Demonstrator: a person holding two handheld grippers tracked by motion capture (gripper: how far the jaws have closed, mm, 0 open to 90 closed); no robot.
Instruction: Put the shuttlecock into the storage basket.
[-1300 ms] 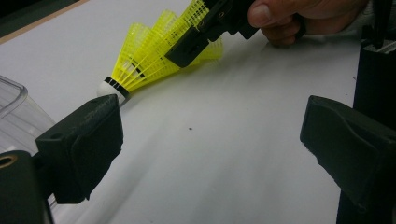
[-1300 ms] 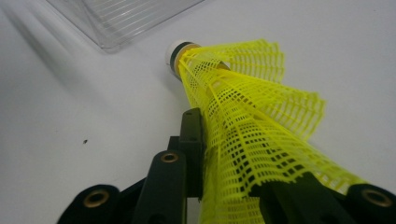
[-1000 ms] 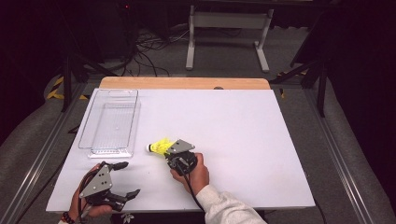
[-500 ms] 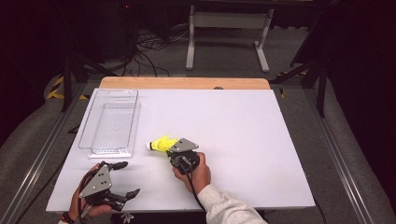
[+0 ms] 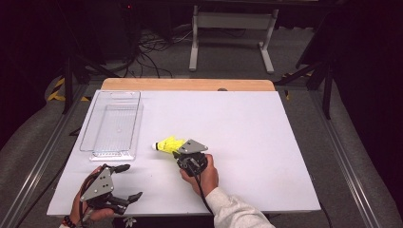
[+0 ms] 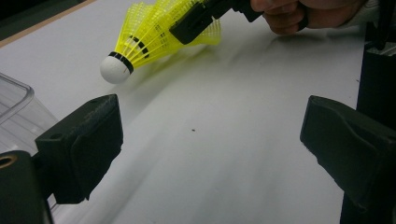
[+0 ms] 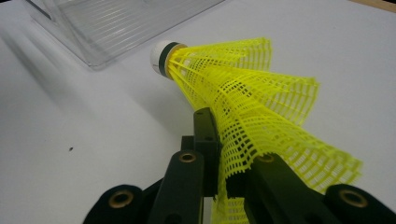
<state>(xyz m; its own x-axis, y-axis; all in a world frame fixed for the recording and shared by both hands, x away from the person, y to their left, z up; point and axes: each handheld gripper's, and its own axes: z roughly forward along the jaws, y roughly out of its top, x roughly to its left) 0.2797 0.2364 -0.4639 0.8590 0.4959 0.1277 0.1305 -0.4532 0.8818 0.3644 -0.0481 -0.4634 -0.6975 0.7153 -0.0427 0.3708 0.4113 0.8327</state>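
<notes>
A yellow plastic shuttlecock [image 5: 167, 145] with a white cork tip is pinched by its mesh skirt in my right gripper [image 5: 177, 153], near the middle of the white table [image 5: 247, 128]. In the right gripper view the black jaws [image 7: 219, 140] are shut on the skirt of the shuttlecock [image 7: 243, 79], and its cork points away toward the clear bin [image 7: 107, 23]. The left gripper view has the shuttlecock [image 6: 144, 35] with its cork just above the tabletop. My left gripper [image 5: 130, 181] rests at the front left, open, with nothing in its jaws [image 6: 210, 140].
A clear rectangular plastic bin [image 5: 114, 123] stands at the table's left, just beyond the shuttlecock. A wooden strip [image 5: 187, 84] runs along the far edge. Dark floor, cables and a metal stand [image 5: 233, 28] lie behind the table.
My right gripper has shifted slightly to the right with the shuttlecock in its jaws. The left gripper has stayed where it was.
</notes>
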